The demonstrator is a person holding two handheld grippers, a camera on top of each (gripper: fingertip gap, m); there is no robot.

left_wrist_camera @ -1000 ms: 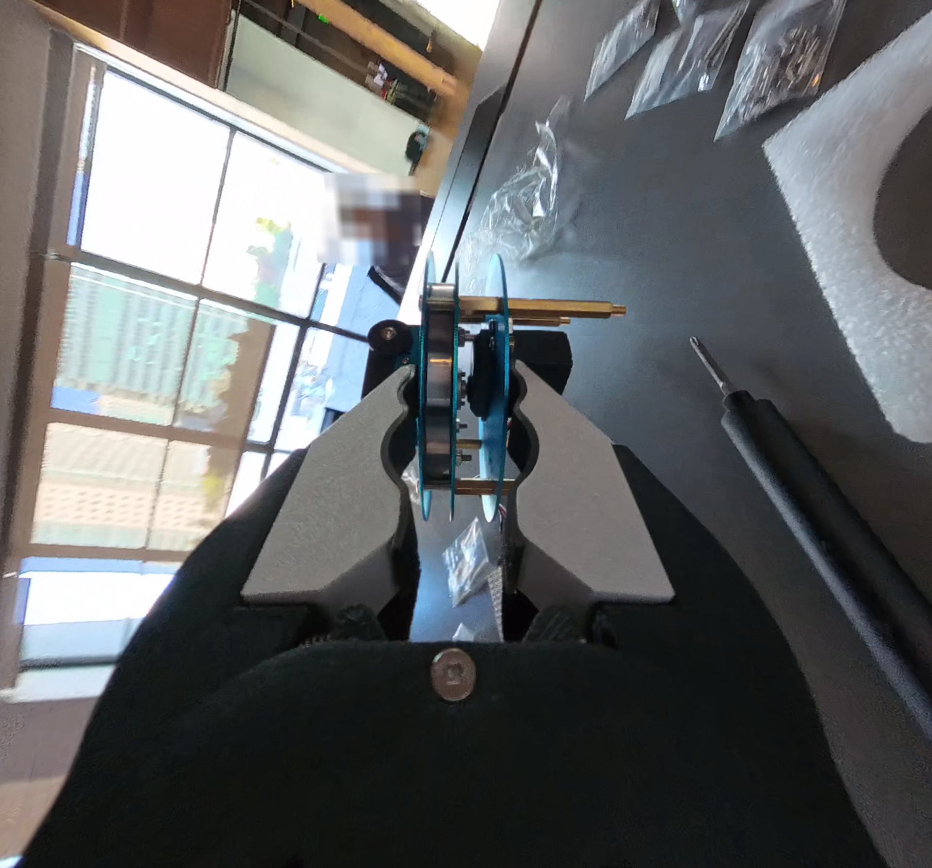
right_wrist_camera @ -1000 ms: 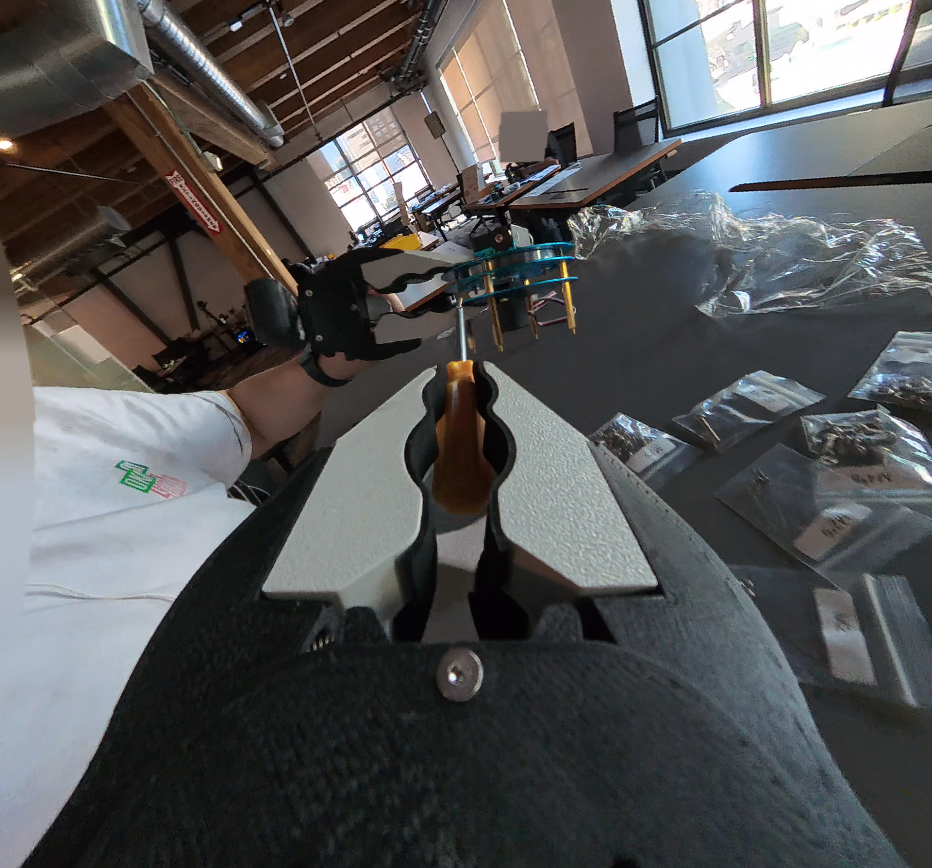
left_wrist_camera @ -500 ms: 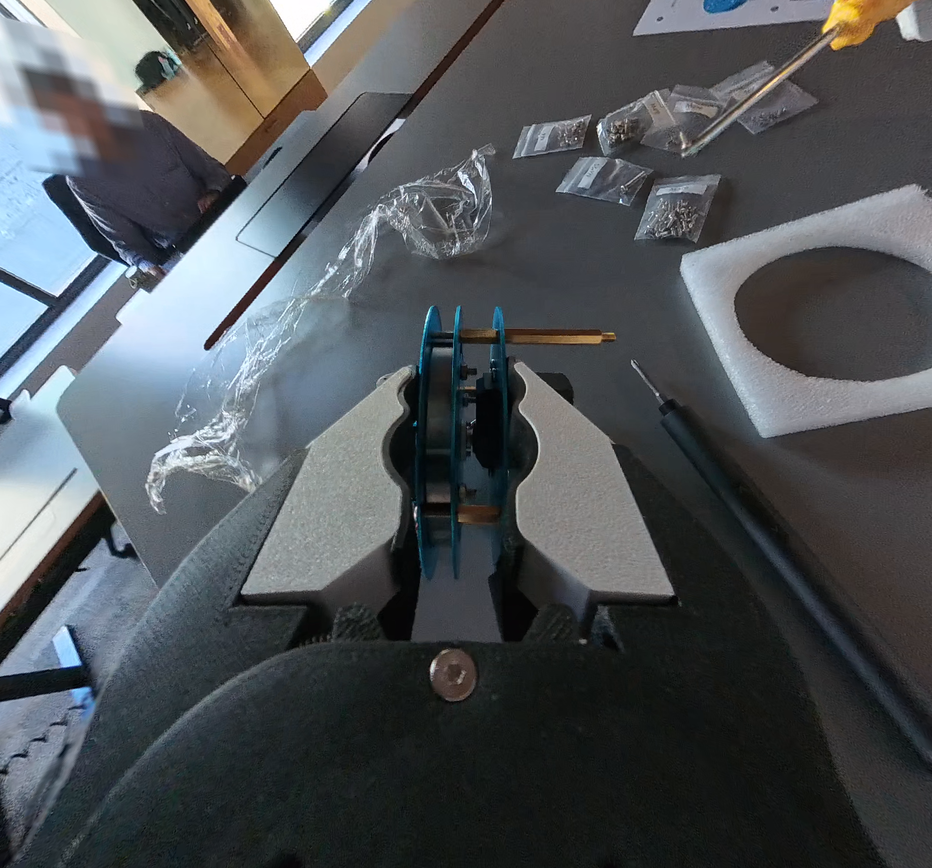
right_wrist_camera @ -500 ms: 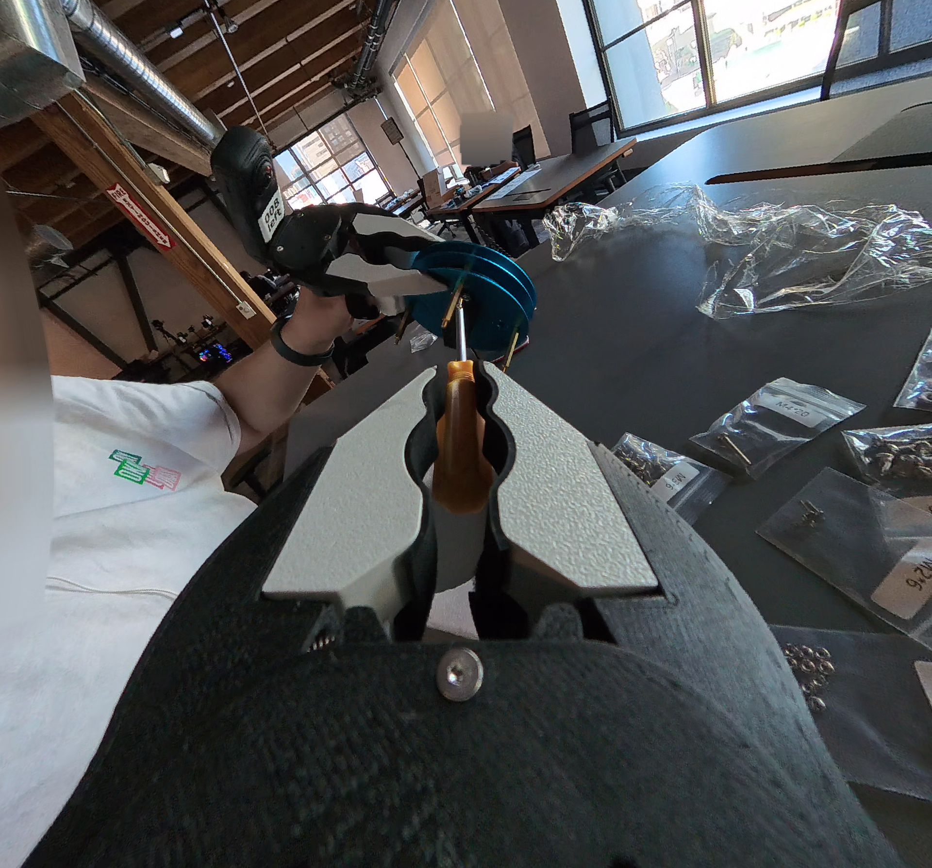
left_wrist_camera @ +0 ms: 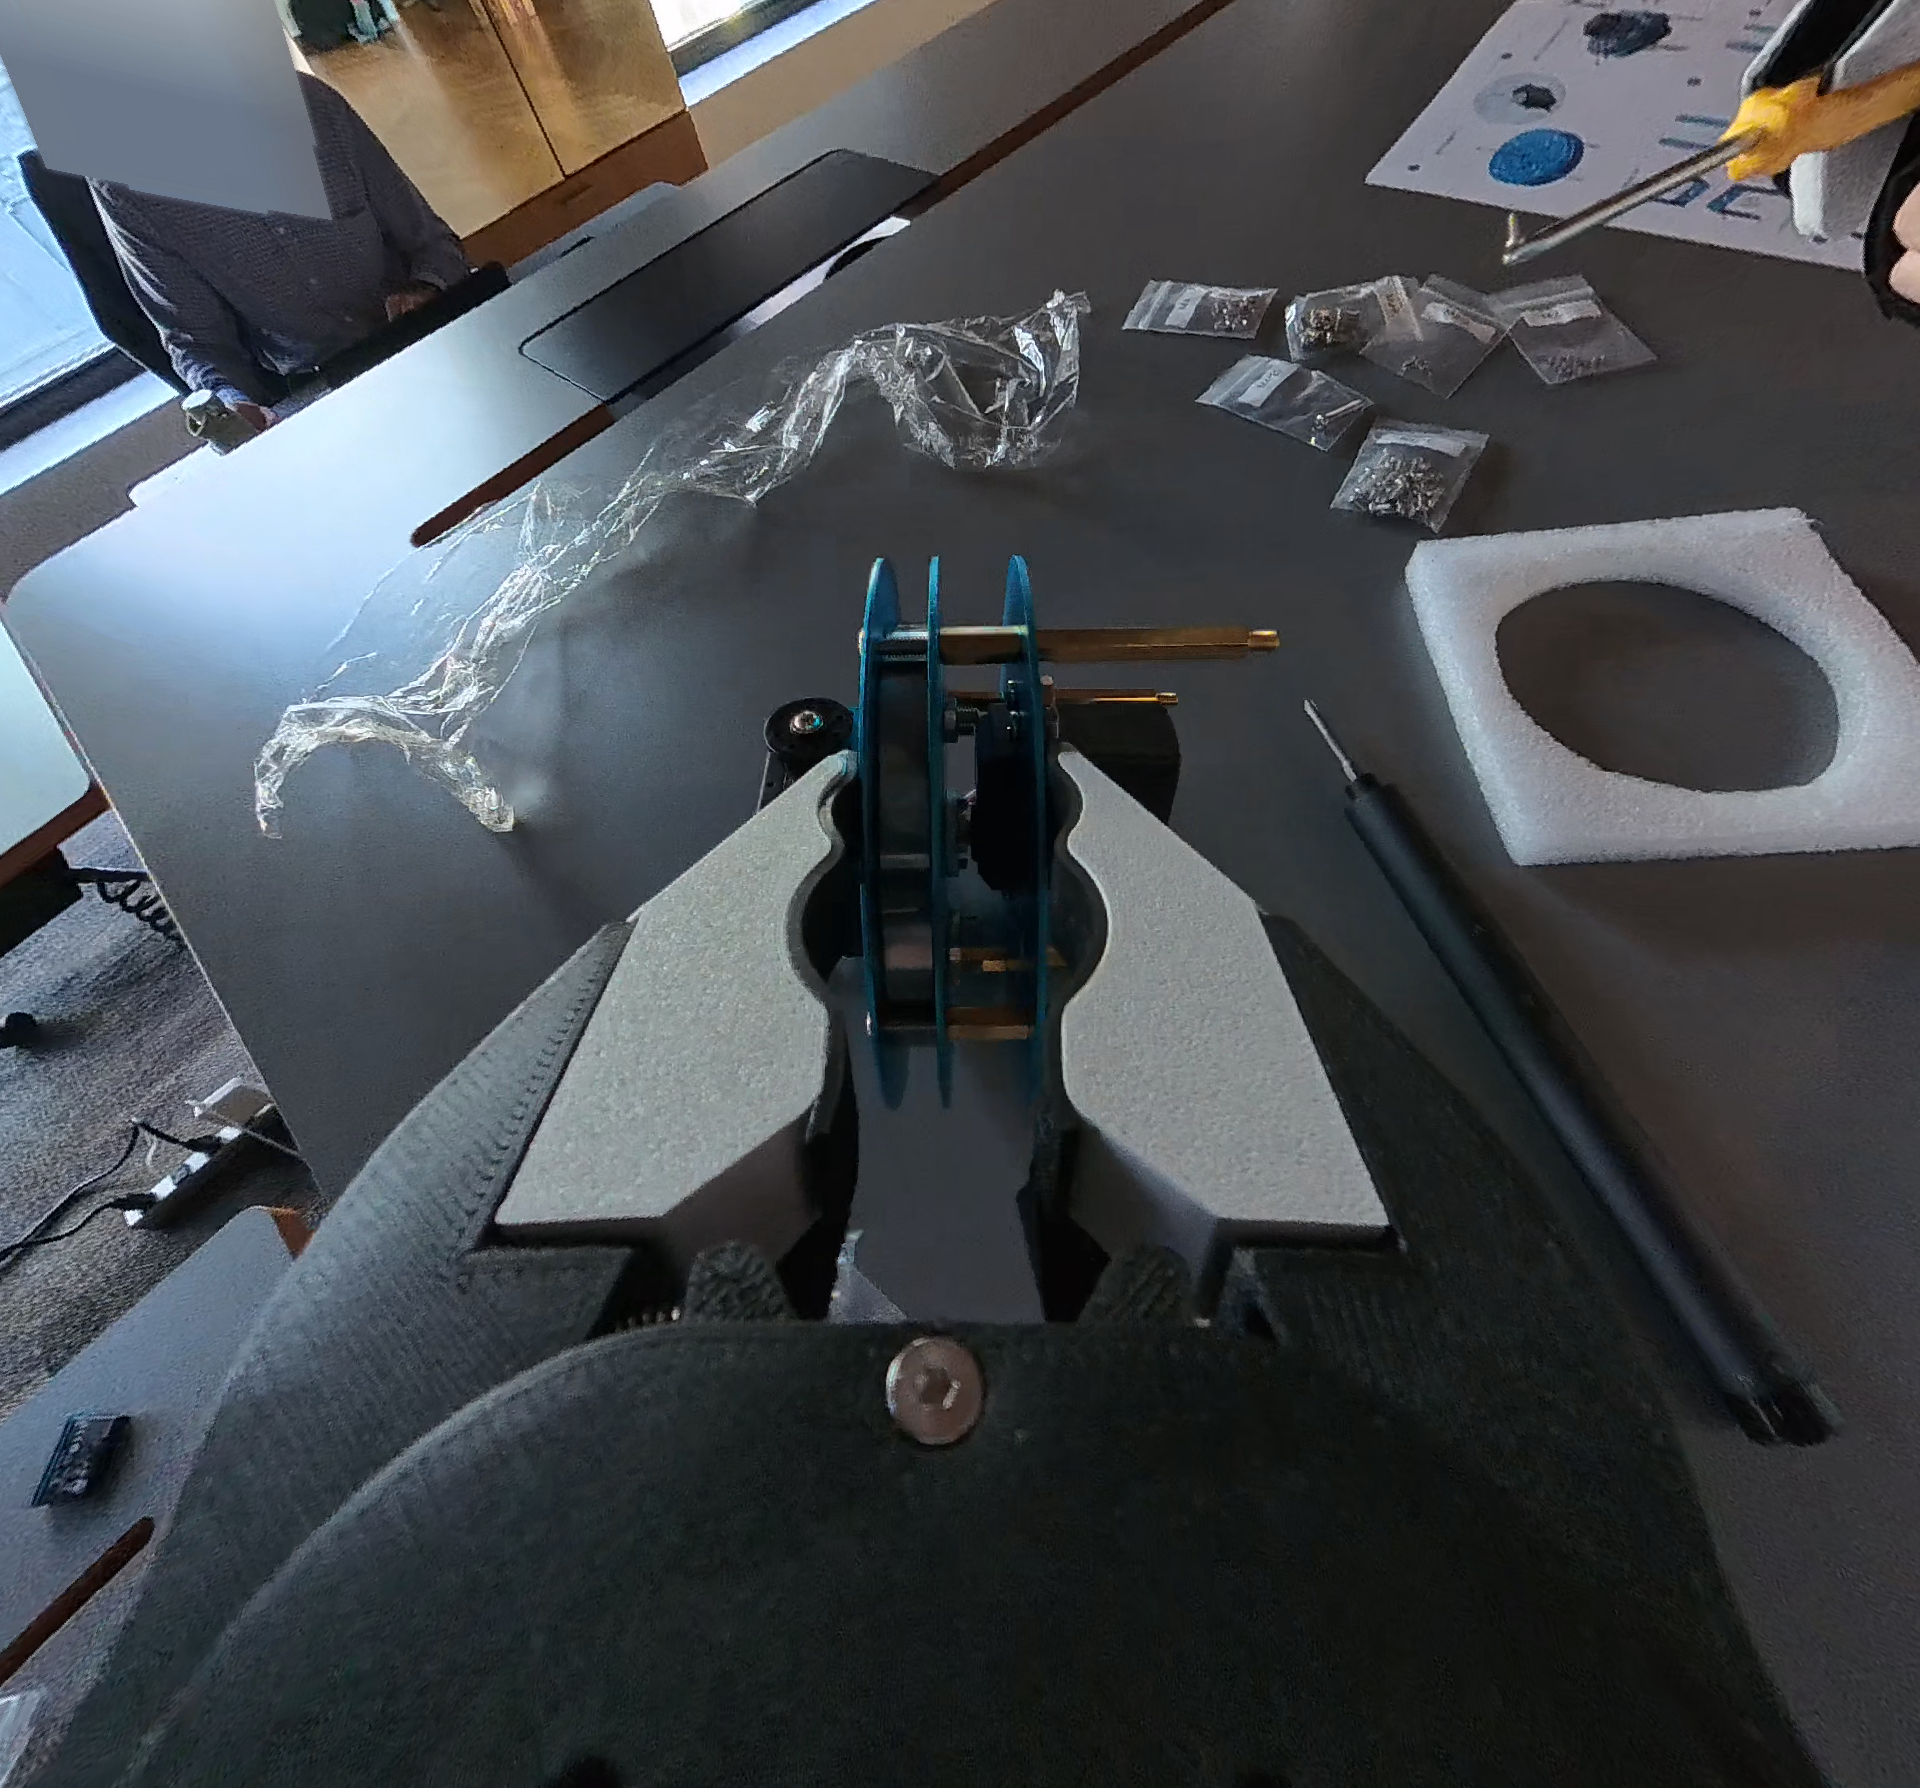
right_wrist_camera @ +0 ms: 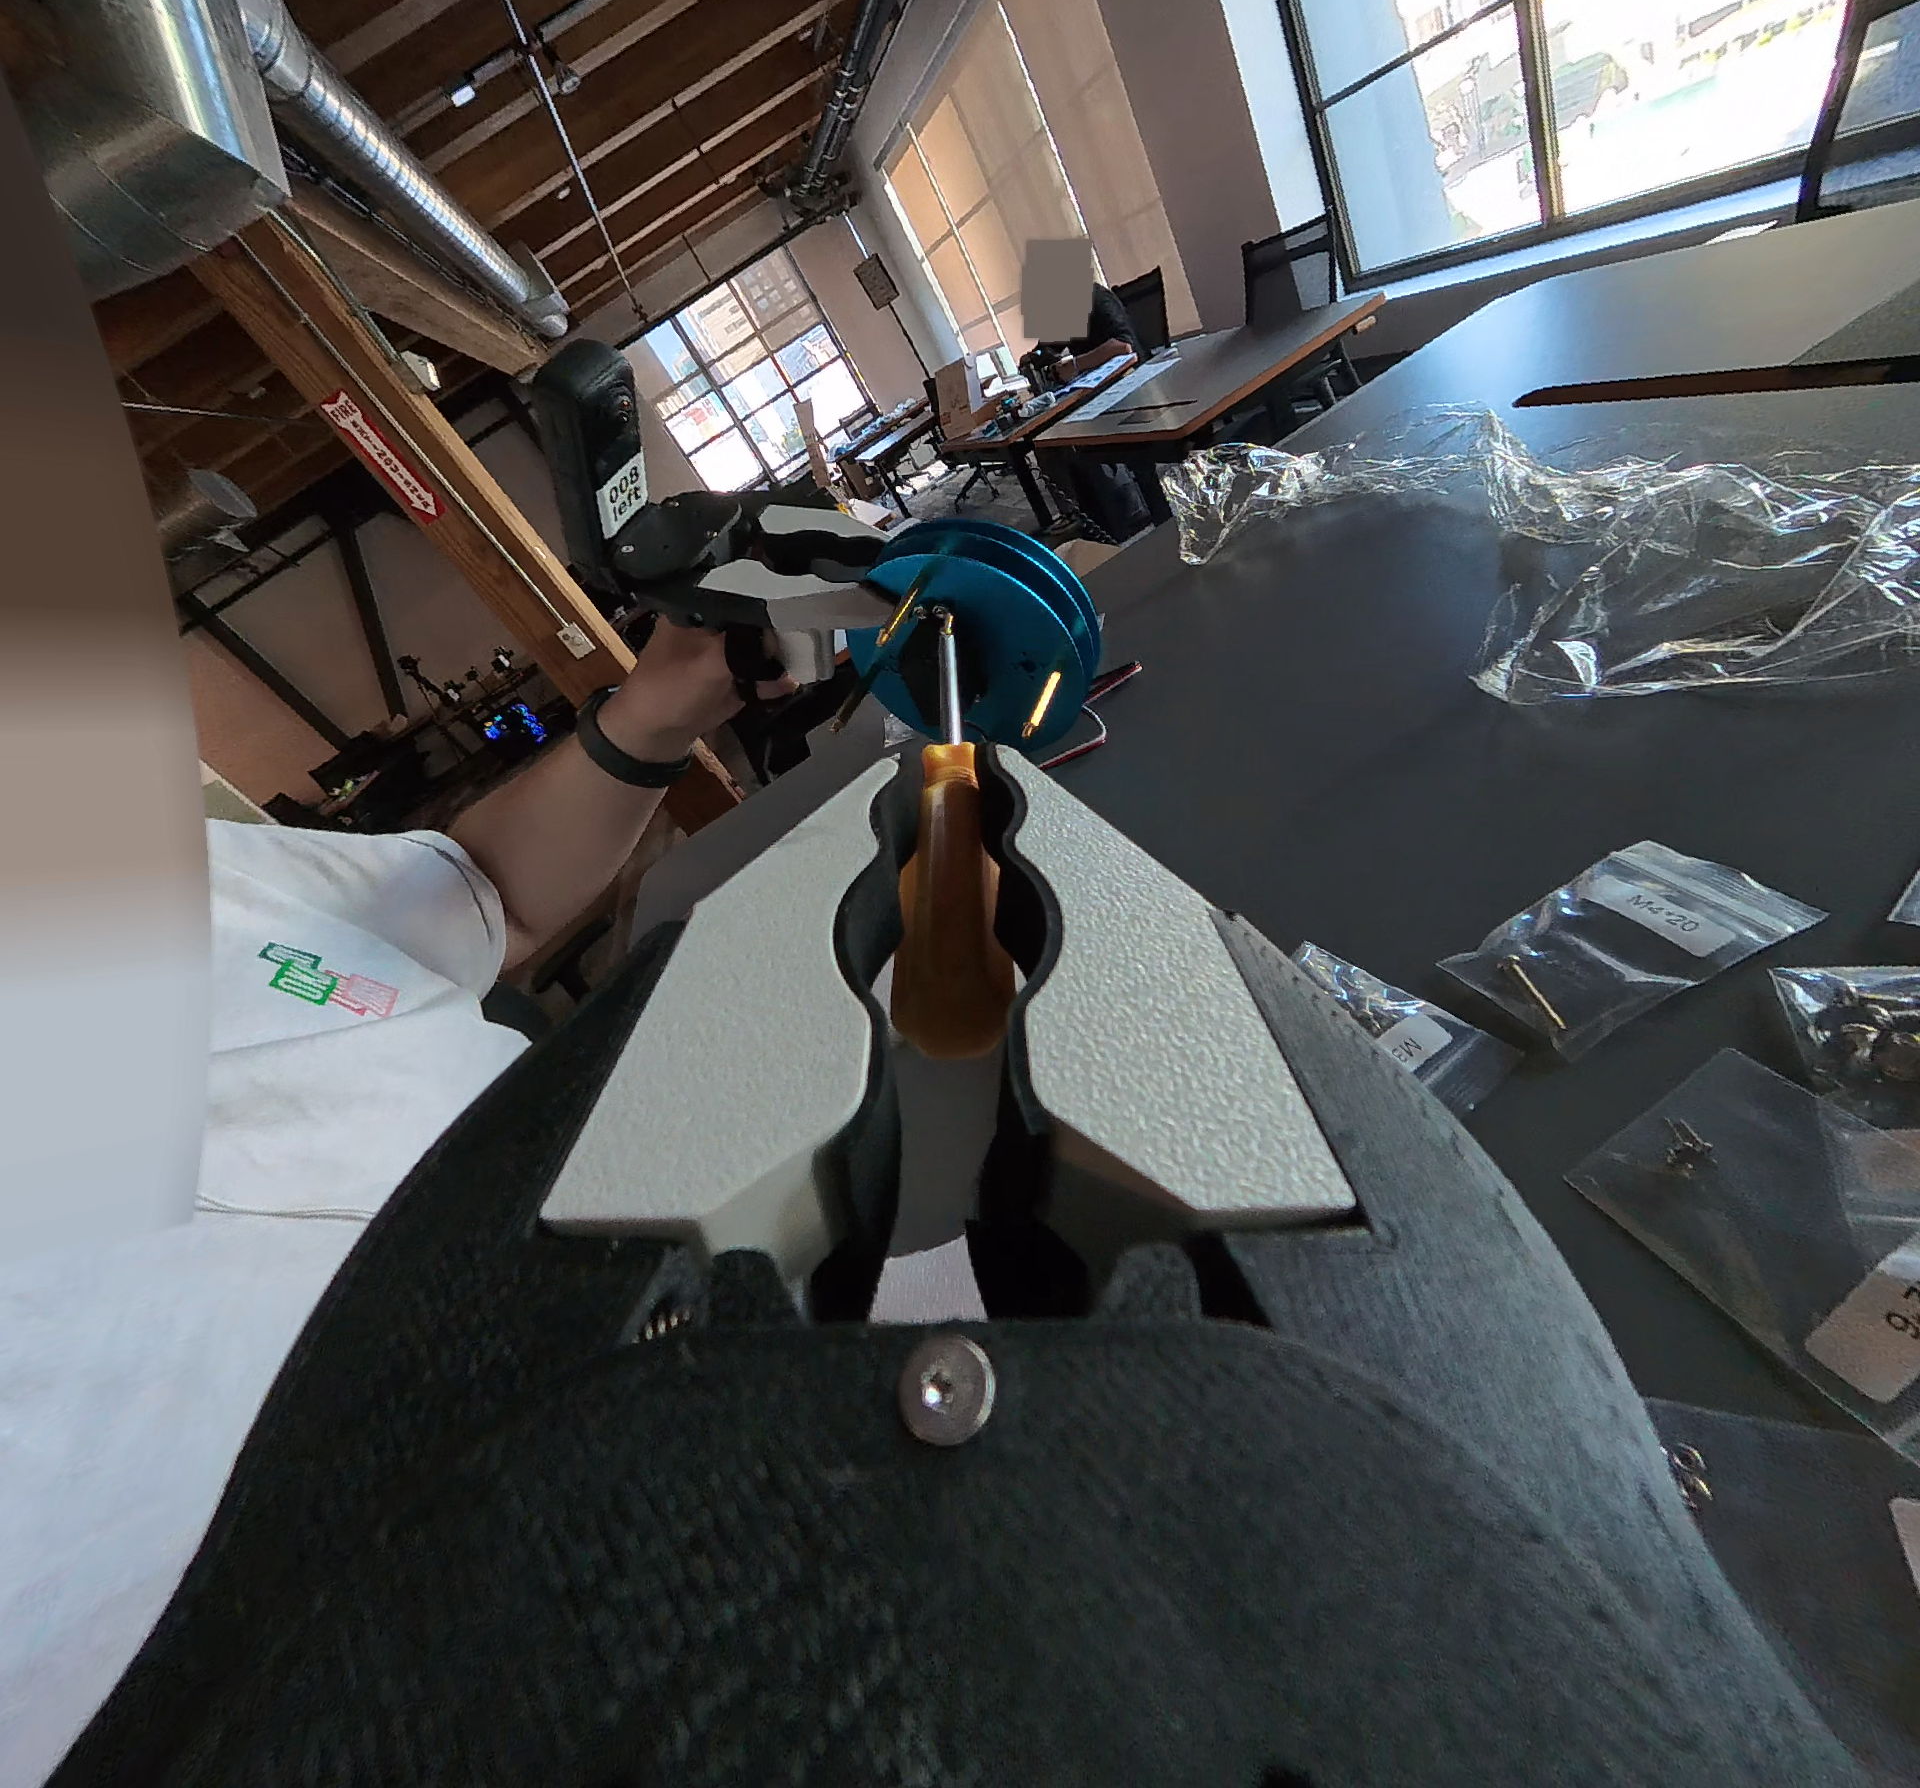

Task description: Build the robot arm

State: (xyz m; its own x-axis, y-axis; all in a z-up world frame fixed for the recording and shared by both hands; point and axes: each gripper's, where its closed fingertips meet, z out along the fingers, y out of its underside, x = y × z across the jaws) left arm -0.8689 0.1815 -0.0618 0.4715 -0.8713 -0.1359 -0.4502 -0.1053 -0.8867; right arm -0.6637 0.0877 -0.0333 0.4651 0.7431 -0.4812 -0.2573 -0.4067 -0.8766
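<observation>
My left gripper [left_wrist_camera: 948,782] is shut on a blue disc assembly [left_wrist_camera: 940,803]: three thin blue discs on edge, joined by brass standoffs [left_wrist_camera: 1153,641] that stick out to the right. It is held above the dark table [left_wrist_camera: 665,658]. My right gripper [right_wrist_camera: 943,782] is shut on a screwdriver with an amber handle [right_wrist_camera: 951,917]. Its steel shaft [right_wrist_camera: 948,678] points at the face of the same blue disc assembly [right_wrist_camera: 987,637], the tip close to its hub. The left gripper [right_wrist_camera: 800,585] shows there too, gripping the discs. The screwdriver [left_wrist_camera: 1621,190] also shows at upper right in the left wrist view.
Small bags of screws [left_wrist_camera: 1403,481] lie on the table, also in the right wrist view [right_wrist_camera: 1621,938]. Crumpled clear plastic [left_wrist_camera: 935,398], a white foam square with a round hole [left_wrist_camera: 1662,699], a long dark tool [left_wrist_camera: 1507,1042] and a printed sheet [left_wrist_camera: 1621,76] lie around. A person [left_wrist_camera: 270,263] sits at the far desk. One gripper's finger ends stand about 25 cm off the other's.
The left gripper has tipped down and turned, so the discs now face the screwdriver. The right gripper has brought the screwdriver tip close to the disc face. Both grips unchanged.
</observation>
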